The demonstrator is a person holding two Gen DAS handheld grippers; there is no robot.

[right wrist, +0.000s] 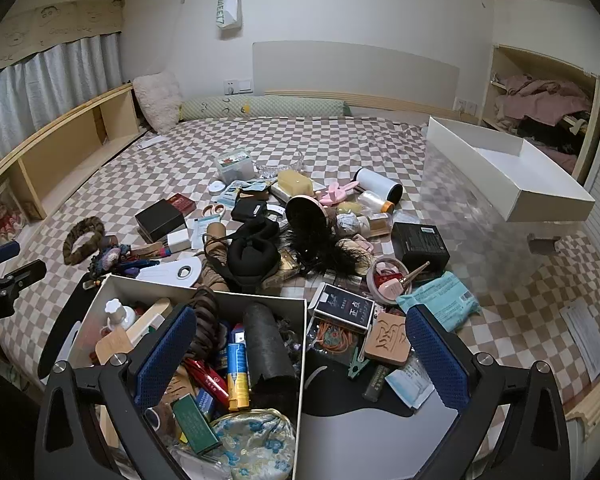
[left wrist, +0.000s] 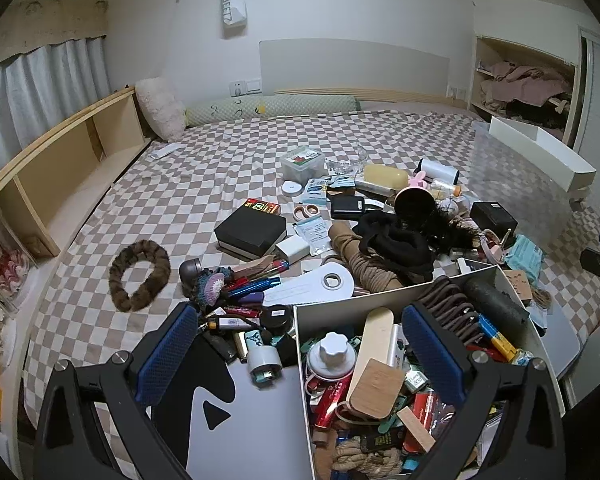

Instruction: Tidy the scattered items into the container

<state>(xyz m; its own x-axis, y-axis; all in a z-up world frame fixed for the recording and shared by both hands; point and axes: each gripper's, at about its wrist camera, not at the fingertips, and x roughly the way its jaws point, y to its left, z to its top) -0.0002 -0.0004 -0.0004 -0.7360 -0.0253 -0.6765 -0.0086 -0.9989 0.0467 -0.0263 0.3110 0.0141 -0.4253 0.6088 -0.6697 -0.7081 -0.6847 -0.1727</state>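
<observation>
Checkered bed (left wrist: 228,152) carries scattered clutter; white box (right wrist: 204,300) sits near and part-filled for short drops; both my tongs (left wrist: 296,352) (right wrist: 300,356) gape, holding nothing.

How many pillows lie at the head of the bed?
2: a fluffy pale pillow in the left corner, and a long green bolster right beside it. None seems hidden.

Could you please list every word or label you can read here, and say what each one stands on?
"SWEETZ": white paper bag hanging on the wall, read vertically.
"正点": dark booklet beside the white container.
Carved tan block: one character, not legible.
Labels on lighters, packets and boxes: too small to read.
</observation>
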